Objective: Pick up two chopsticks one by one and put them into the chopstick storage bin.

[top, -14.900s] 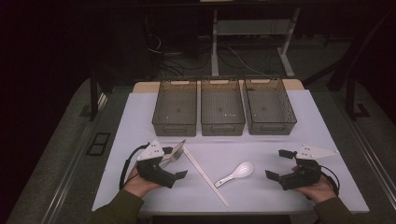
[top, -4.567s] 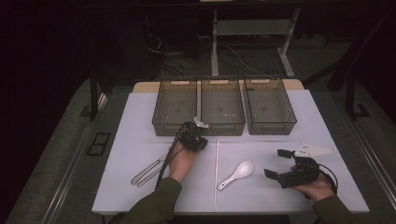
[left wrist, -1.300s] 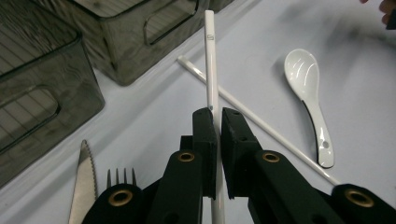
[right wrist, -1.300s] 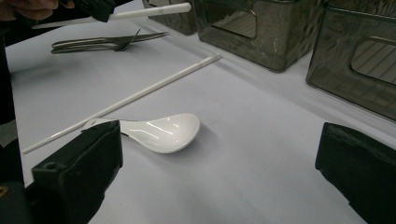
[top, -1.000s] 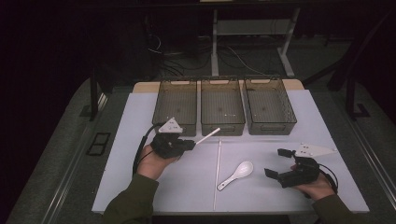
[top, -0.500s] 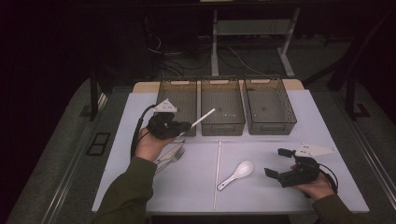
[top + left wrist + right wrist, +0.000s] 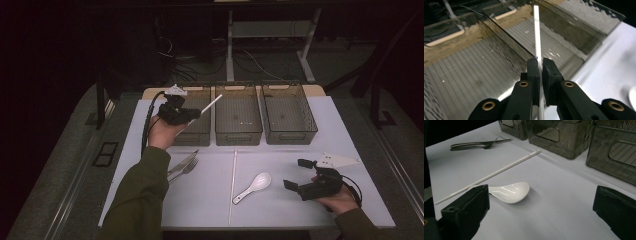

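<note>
My left claw (image 7: 539, 65) is raised above the worktop (image 7: 210, 190), its jaws clamped on a white chopstick (image 7: 537, 32). The chopstick runs forward from the jaws, slanting up over the wall between the left bin (image 7: 196, 131) and the middle bin (image 7: 238, 114). Both bins lie directly beneath and ahead of this claw. A knife (image 7: 181, 162) and a fork (image 7: 186, 167) lie side by side on the worktop behind and below it, near my left sleeve.

My right claw (image 7: 541, 207) rests low at the near right of the worktop, jaws wide apart and holding nothing. A white spoon (image 7: 510, 191) lies just ahead of its left jaw. A second chopstick (image 7: 499, 171) lies flat beyond the spoon. The right bin (image 7: 289, 111) stands farther ahead of this claw.
</note>
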### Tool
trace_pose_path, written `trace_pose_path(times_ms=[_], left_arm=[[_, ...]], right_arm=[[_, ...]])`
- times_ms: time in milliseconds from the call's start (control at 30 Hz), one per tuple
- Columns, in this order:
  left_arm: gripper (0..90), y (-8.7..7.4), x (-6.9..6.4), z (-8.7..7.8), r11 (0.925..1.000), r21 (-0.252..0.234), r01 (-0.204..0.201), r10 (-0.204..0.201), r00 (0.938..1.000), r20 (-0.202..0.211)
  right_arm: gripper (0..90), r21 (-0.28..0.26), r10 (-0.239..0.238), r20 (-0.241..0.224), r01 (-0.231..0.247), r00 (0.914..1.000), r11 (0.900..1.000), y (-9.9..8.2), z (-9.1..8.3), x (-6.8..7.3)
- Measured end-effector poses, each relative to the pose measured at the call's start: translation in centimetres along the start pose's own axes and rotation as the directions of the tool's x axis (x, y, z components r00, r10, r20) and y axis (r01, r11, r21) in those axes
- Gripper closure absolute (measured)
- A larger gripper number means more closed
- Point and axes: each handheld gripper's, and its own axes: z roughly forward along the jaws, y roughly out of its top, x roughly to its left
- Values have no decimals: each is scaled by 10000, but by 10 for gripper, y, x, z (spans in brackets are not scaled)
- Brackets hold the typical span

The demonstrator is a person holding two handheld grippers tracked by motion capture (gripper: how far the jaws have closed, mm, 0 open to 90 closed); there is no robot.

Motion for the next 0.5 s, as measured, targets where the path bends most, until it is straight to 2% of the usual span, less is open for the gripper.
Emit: trace_pose_path(times_ms=[200, 300, 333, 367, 433, 500], left_arm=[[836, 10, 21, 10, 9992, -261, 301, -314, 9983, -494], [836, 12, 35, 15, 9995, -201, 263, -279, 9962, -829], [837, 12, 40, 17, 9986, -374, 383, -414, 9955, -855], [837, 12, 43, 20, 9973, -445, 588, -629, 9934, -962], [836, 12, 50, 24, 9965, -406, 734, -778, 9898, -1194], [836, 12, 56, 28, 9967, -381, 714, -760, 9872, -1399]], right_arm=[[7, -27, -8, -15, 8, 10000, 10000, 0, 0, 0], [7, -29, -22, -25, 22, 10000, 10000, 0, 0, 0], [7, -31, -13, -28, 13, 10000, 10000, 0, 0, 0], [7, -34, -13, -37, 13, 10000, 10000, 0, 0, 0], [7, -41, 10, -37, -10, 10000, 10000, 0, 0, 0], [7, -52, 14, -46, -14, 10000, 10000, 0, 0, 0]])
